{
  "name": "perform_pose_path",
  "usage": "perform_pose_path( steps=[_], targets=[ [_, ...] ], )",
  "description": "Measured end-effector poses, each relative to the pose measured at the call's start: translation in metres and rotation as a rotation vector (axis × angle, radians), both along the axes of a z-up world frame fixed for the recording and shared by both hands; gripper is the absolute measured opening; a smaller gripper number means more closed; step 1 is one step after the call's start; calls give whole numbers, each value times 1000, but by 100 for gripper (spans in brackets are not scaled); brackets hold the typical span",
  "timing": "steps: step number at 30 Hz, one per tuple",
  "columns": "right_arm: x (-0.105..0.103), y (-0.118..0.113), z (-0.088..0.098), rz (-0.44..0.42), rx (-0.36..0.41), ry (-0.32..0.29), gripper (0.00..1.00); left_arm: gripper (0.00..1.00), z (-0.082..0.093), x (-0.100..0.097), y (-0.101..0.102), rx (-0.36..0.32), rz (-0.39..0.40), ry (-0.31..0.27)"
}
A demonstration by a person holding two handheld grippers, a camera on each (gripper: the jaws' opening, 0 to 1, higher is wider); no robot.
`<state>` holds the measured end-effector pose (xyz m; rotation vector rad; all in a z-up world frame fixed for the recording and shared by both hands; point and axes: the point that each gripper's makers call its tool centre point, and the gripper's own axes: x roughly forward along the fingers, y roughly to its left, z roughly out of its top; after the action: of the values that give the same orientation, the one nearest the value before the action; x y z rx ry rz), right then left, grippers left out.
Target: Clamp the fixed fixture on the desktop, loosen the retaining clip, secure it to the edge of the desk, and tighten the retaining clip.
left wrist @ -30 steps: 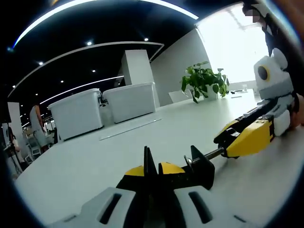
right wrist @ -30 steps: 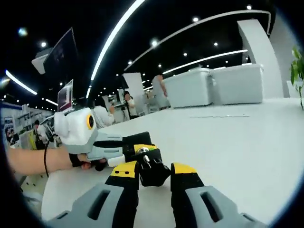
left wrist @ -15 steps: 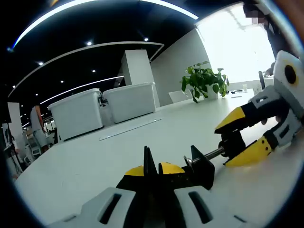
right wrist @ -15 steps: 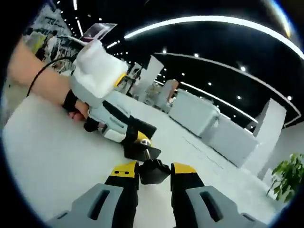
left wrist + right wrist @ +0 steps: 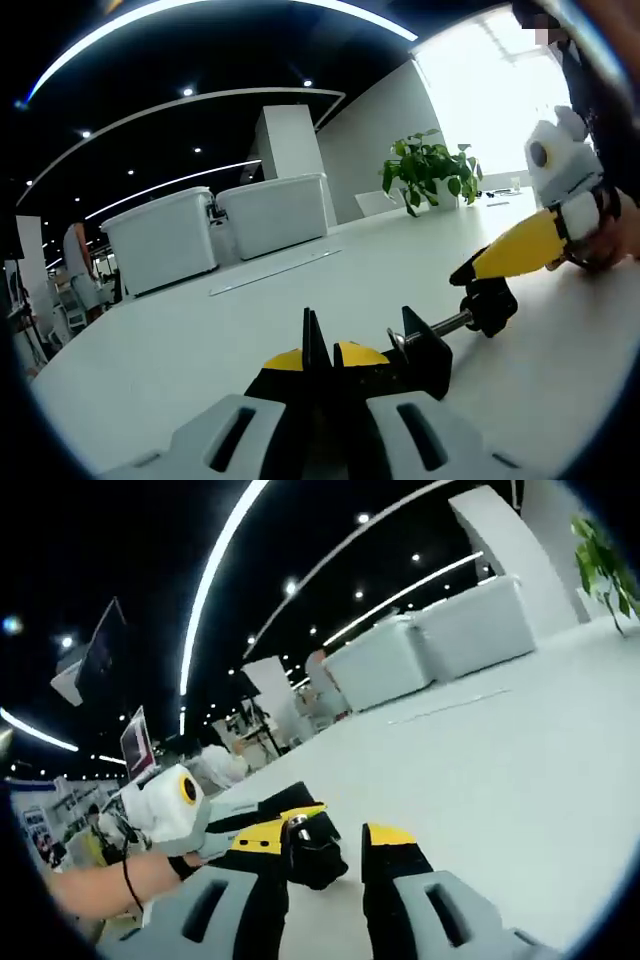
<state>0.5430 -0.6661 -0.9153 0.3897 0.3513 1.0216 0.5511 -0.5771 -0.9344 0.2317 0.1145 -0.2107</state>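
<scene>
My left gripper (image 5: 322,372) is closed hard on the clamp (image 5: 415,345), its jaws pressed together around the black body with no gap that I can see. The clamp sits low on the white desk (image 5: 200,330), just ahead of those jaws, and its screw (image 5: 452,322) runs out toward the knob (image 5: 490,305) at the far end.

My right gripper (image 5: 325,852) is at that knob. In the right gripper view the jaws stand a little apart with the black knob between them, nearer the left jaw; I judge they are loosely around it and not squeezing, though I cannot tell for certain whether either pad touches. In the left gripper view the right gripper's yellow tip rests just above the knob.

So the holding step looks done, and I take this to be the loosening step: turning the knob to back the screw out and widen the clamp's mouth. The next move calls for a firm pinch on the knob, then a roll of my right wrist while the left keeps the body from twisting along. The knob is small and rounded, so it could slip out. The desk edge isn't clear from here, so fixing the clamp there comes later.
</scene>
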Motion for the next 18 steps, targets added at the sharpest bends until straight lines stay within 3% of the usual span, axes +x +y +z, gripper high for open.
perform_pose_path(
  steps=[4, 6, 9, 15, 18],
  targets=[
    [-5, 3, 2, 39, 38, 43, 25, 7, 0, 0, 0, 0, -1, 0],
    [-11, 6, 0, 58, 16, 25, 25, 7, 0, 0, 0, 0, -1, 0],
    [-12, 12, -10, 78, -92, -51, 23, 7, 0, 0, 0, 1, -2, -1],
    [-12, 10, -7, 50, -80, -82, 21, 8, 0, 0, -1, 0, -3, 0],
    [-14, 11, -3, 50, -137, -226, 21, 8, 0, 0, -1, -1, -2, 0]
  ],
)
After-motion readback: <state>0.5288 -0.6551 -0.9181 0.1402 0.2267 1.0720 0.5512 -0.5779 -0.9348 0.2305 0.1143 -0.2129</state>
